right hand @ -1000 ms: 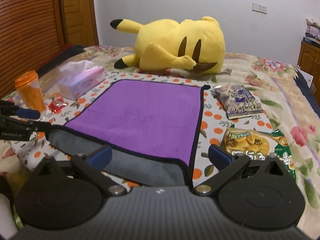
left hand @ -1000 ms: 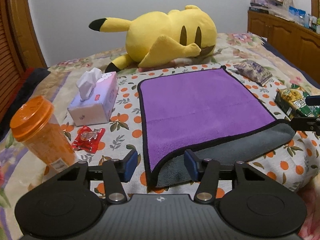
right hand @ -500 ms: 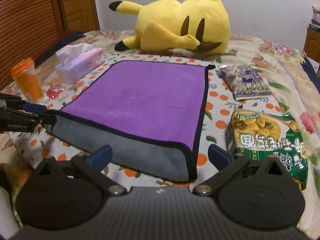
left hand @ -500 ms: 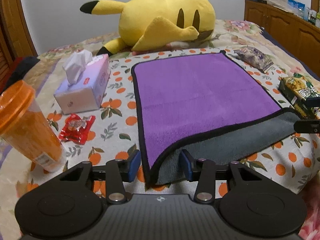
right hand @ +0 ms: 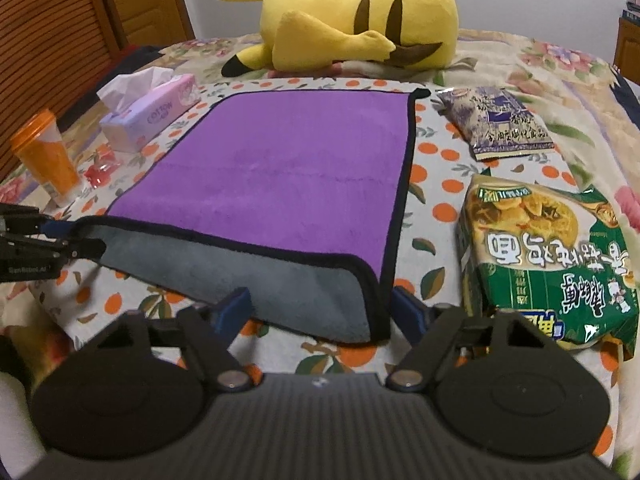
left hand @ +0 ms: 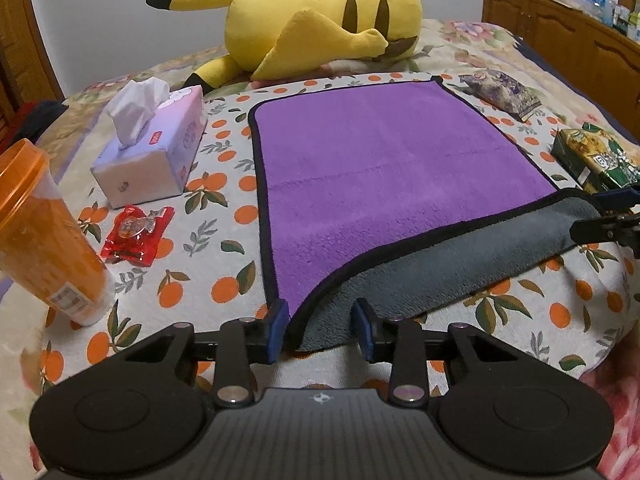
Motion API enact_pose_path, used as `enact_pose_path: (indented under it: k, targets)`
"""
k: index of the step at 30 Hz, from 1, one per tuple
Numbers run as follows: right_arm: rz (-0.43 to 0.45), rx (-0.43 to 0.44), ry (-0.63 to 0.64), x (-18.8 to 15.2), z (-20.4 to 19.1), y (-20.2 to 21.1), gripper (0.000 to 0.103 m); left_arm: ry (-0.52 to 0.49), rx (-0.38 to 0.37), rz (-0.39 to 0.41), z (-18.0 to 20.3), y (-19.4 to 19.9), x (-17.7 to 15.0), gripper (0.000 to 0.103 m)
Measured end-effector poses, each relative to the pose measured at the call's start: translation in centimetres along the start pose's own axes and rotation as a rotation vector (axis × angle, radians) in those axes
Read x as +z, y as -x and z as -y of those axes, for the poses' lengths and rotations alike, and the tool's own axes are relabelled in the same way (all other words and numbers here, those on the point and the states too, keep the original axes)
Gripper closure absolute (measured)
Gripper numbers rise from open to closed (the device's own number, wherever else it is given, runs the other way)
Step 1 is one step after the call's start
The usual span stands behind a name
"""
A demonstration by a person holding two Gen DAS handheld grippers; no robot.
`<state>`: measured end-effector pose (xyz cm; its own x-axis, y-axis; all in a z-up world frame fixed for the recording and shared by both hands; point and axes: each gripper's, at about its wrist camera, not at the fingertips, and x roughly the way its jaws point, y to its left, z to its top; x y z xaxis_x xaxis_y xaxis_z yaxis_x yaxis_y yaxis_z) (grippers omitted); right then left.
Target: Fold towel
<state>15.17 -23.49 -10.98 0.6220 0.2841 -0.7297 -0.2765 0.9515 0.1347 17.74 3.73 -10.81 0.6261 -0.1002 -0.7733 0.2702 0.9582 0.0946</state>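
A purple towel (left hand: 384,168) with black trim lies flat on the orange-print cloth; its near edge is turned up, showing the grey underside (left hand: 440,264). My left gripper (left hand: 320,326) is open, its blue pads straddling the towel's near left corner. In the right wrist view the towel (right hand: 288,168) lies ahead, and my right gripper (right hand: 320,308) is open with its pads on either side of the near right grey corner (right hand: 320,300). Each gripper shows at the other view's edge.
An orange cup (left hand: 40,232), tissue box (left hand: 156,148) and red candy wrapper (left hand: 136,232) lie left of the towel. A green noodle pack (right hand: 548,256) and a purple snack bag (right hand: 496,124) lie on the right. A yellow plush (left hand: 320,20) lies behind.
Both grippers have moved forward and down to the towel's near corners. The right gripper's jaws have narrowed around the right corner; the left pads now straddle the left corner.
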Motion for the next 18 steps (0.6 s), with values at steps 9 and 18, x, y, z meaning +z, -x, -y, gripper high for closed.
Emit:
enact_pose_path:
  k: [9, 18]
  targets:
    - [0.0, 0.011, 0.009, 0.17, 0.21, 0.14, 0.055, 0.002, -0.002, 0.0, 0.11, -0.06, -0.04, 0.07]
    - [0.001, -0.031, 0.039, 0.16, 0.69, -0.19, 0.084, -0.019, -0.004, 0.012, 0.48, -0.03, -0.11, 0.086]
